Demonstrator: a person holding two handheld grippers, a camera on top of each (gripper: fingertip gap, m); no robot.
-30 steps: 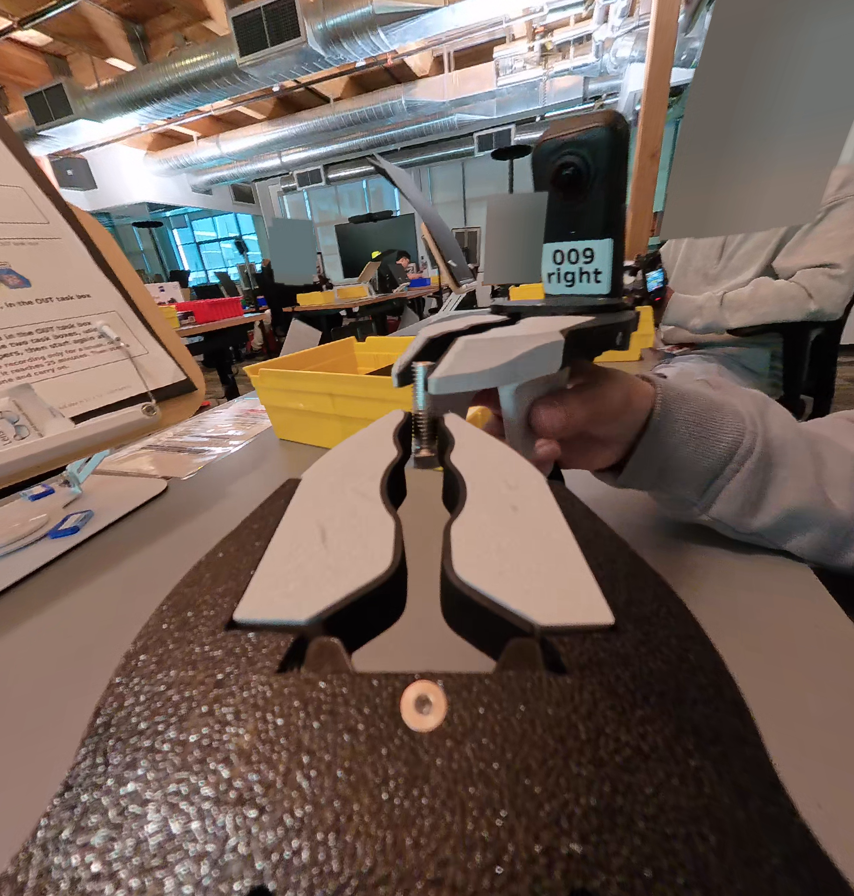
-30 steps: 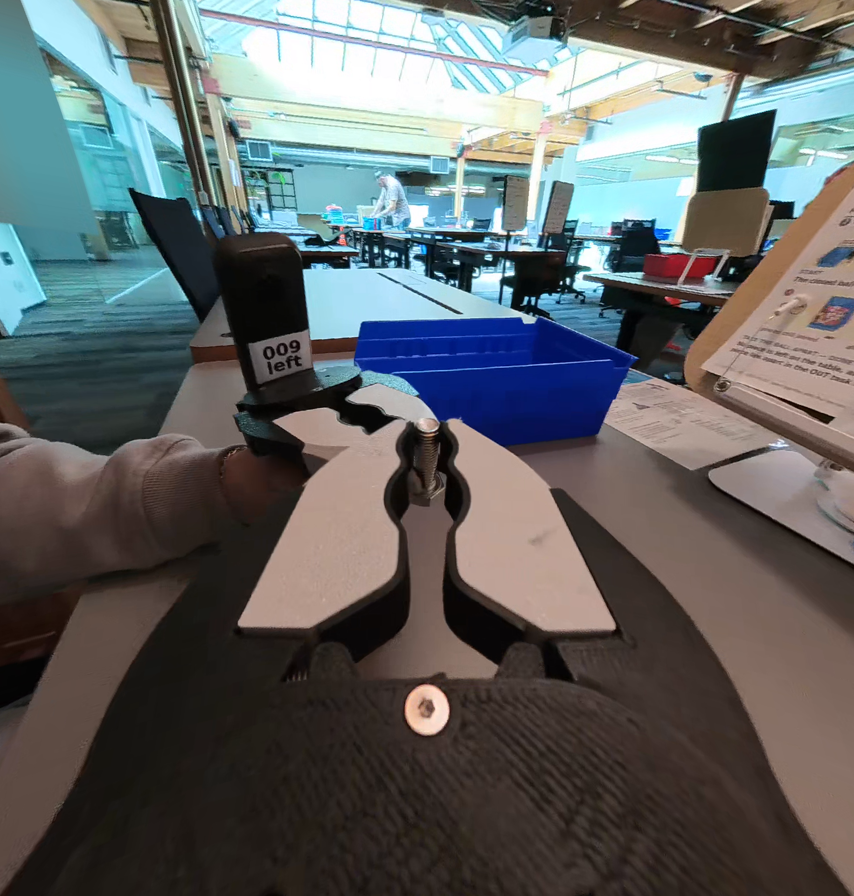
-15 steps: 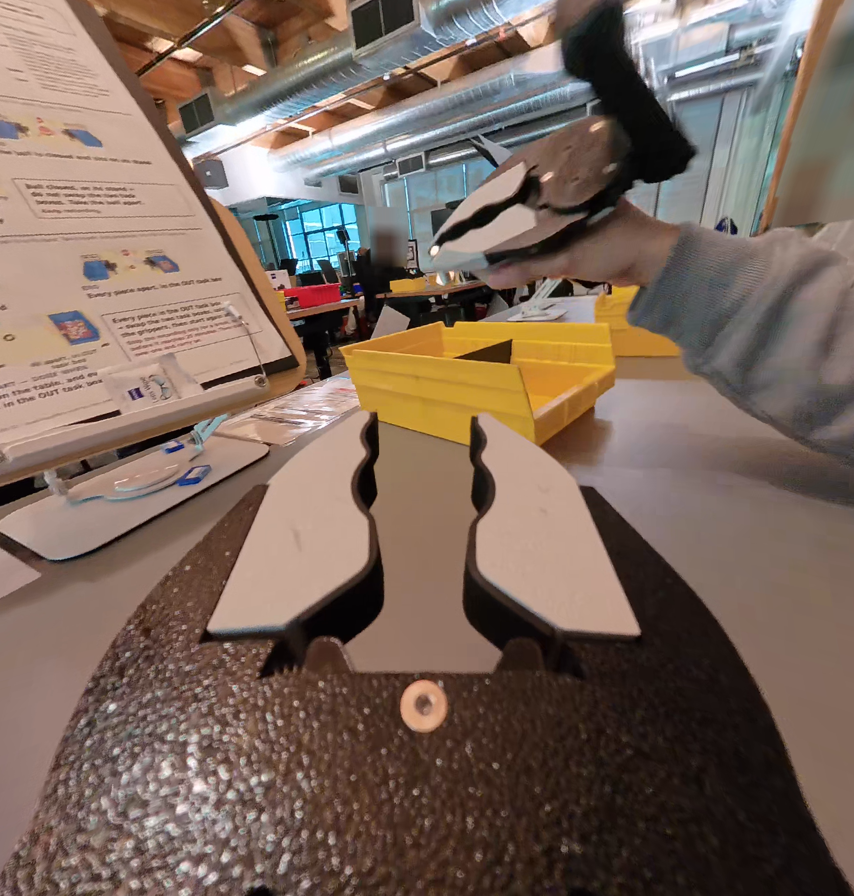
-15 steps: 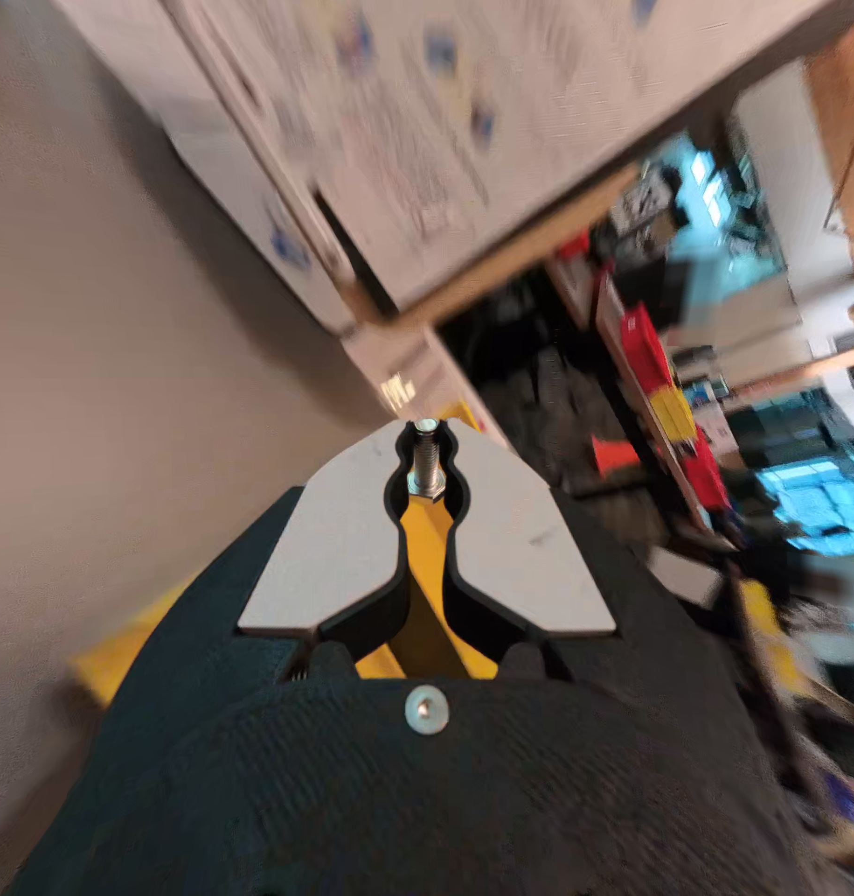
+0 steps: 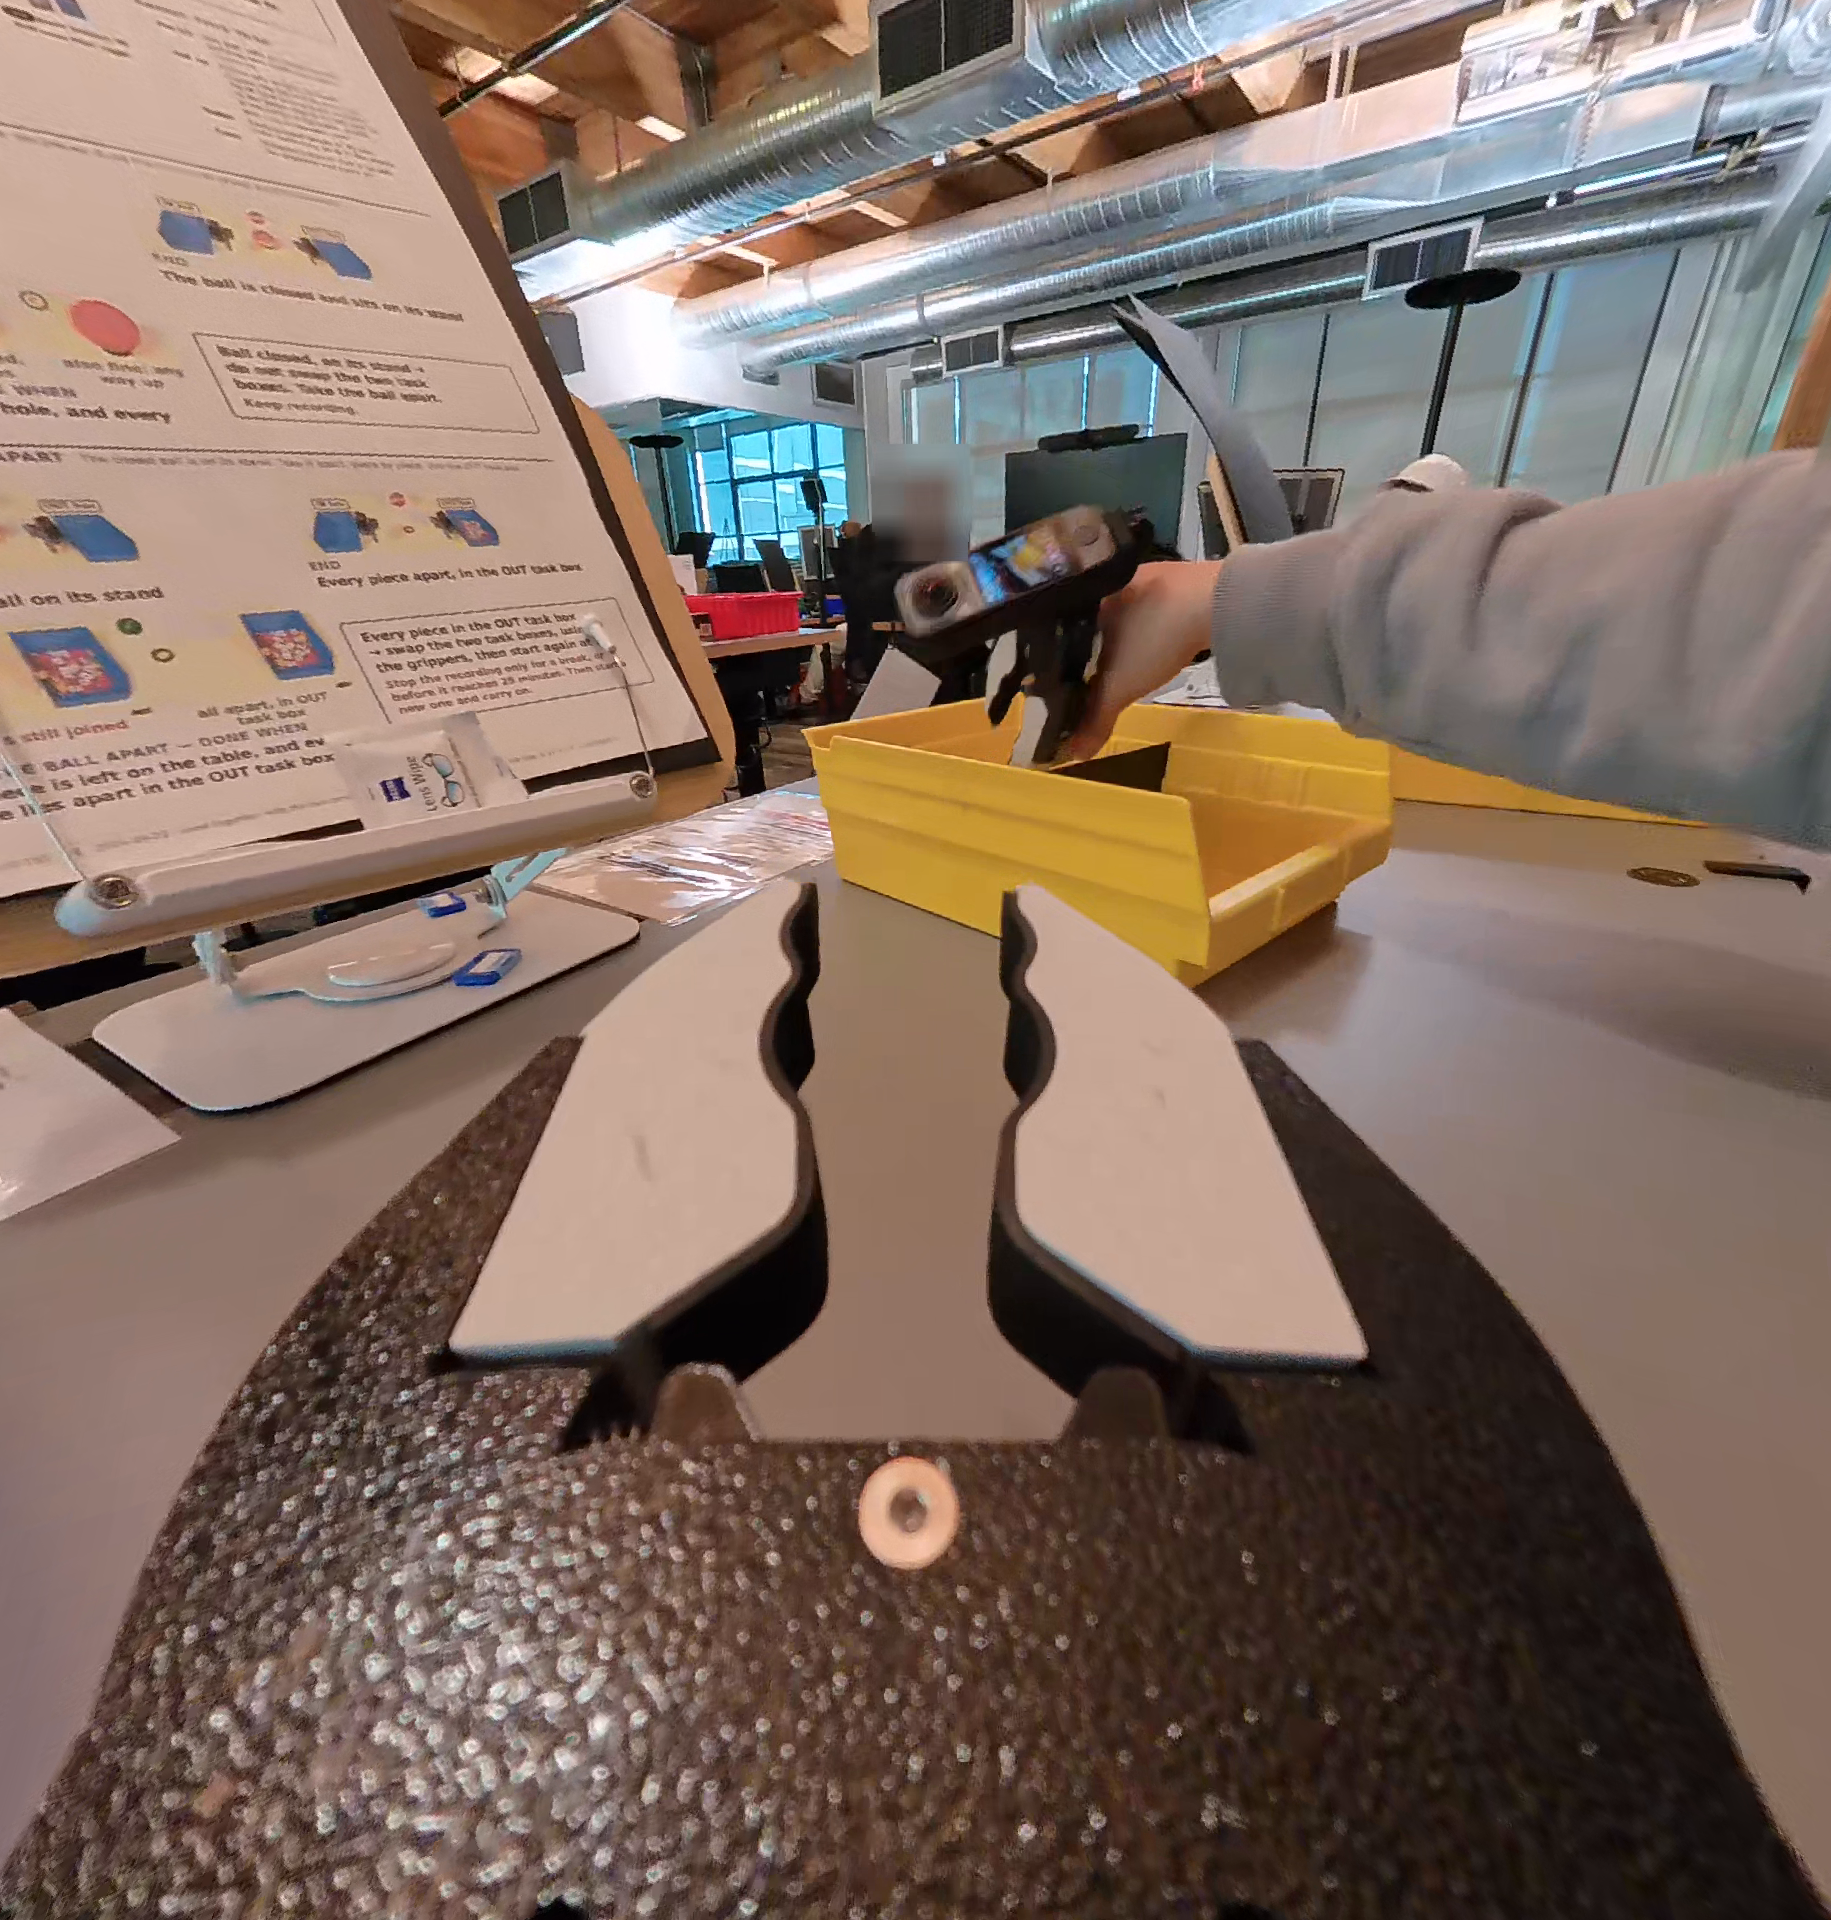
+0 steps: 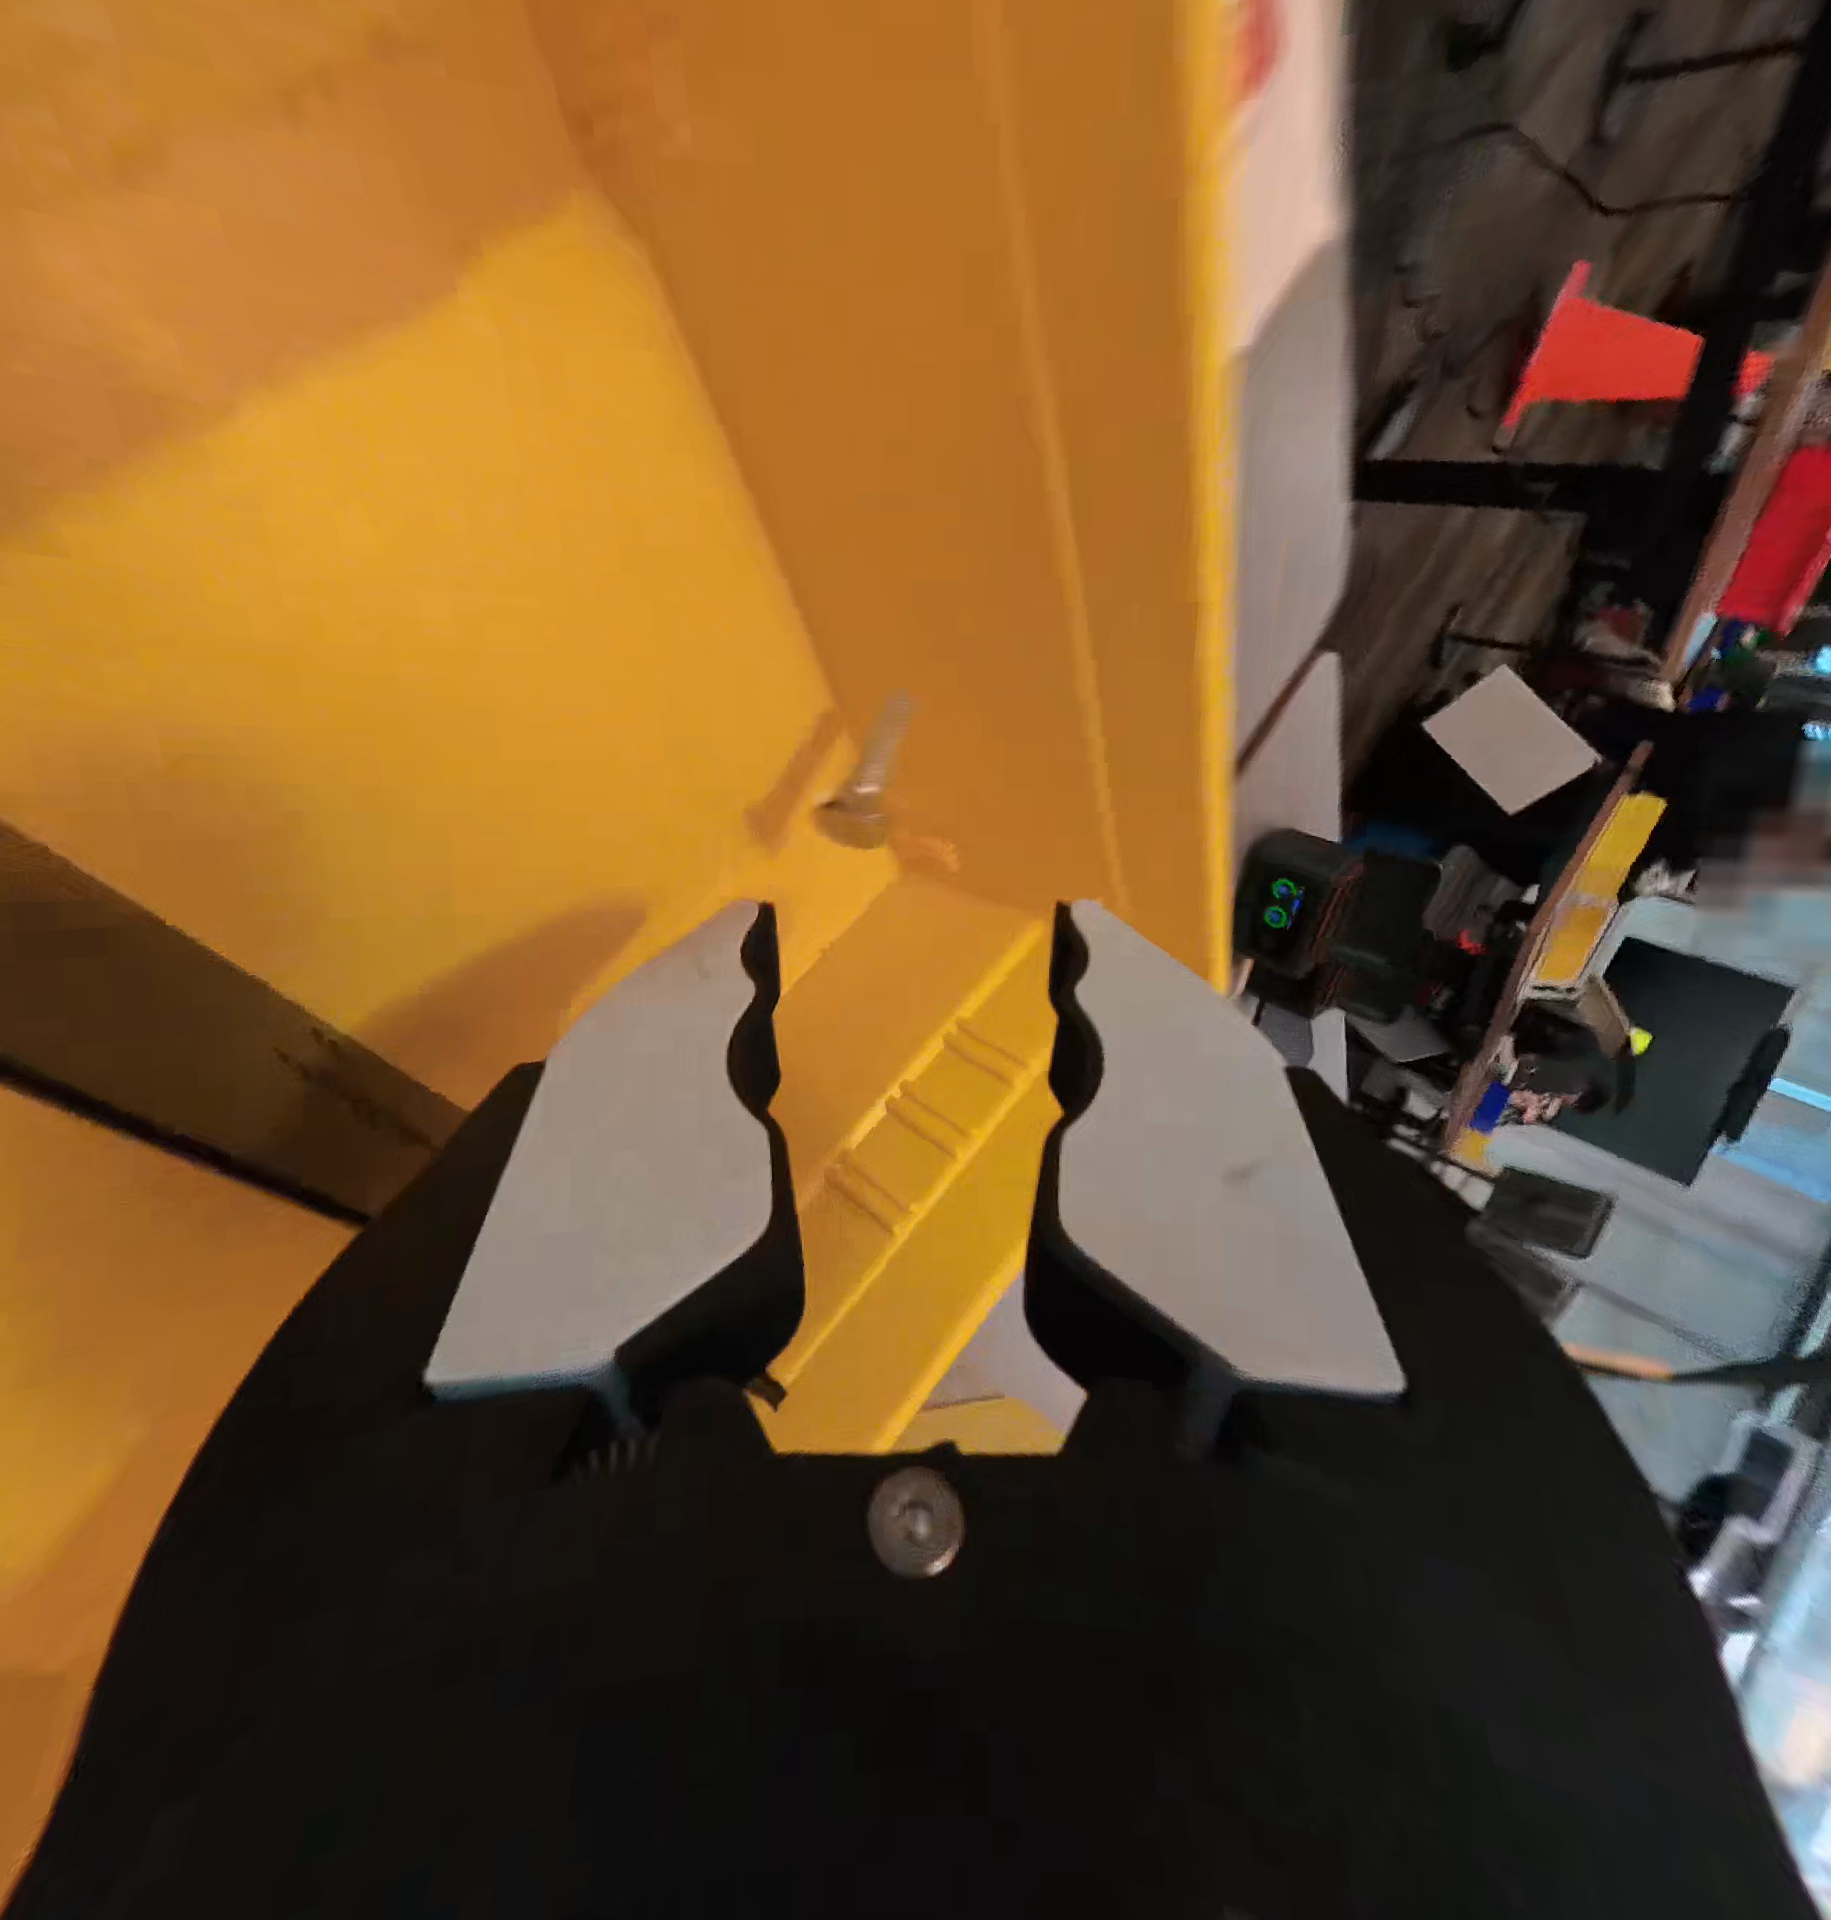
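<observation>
- Bolt (image 6: 869, 774) of bare metal lies inside the yellow bin (image 6: 475, 468), against an inner corner, just past the right gripper (image 6: 916, 925) at about 12 o'clock from its fingertips – apart from both.
- Right gripper: jaws stand wide, nothing between the pads but the bin's yellow floor. In the left wrist view it (image 5: 1036, 717) tips down into the bin (image 5: 1004, 831), held by a hand (image 5: 1139, 644) in a grey sleeve (image 5: 1565, 634).
- Left gripper (image 5: 906, 904): jaws parted to a middling width, bare grey table (image 5: 1513, 1091) showing between them – it hovers low over the tabletop, with the bin at 1 o'clock, near its tips.
- At 10 o'clock from the left gripper a white stand (image 5: 350, 997) carries a printed sheet (image 5: 215, 416); a small wipe packet (image 5: 412, 779) leans on its ledge.
- A black divider (image 6: 163, 1091) crosses the bin at 9 o'clock in the right wrist view.
</observation>
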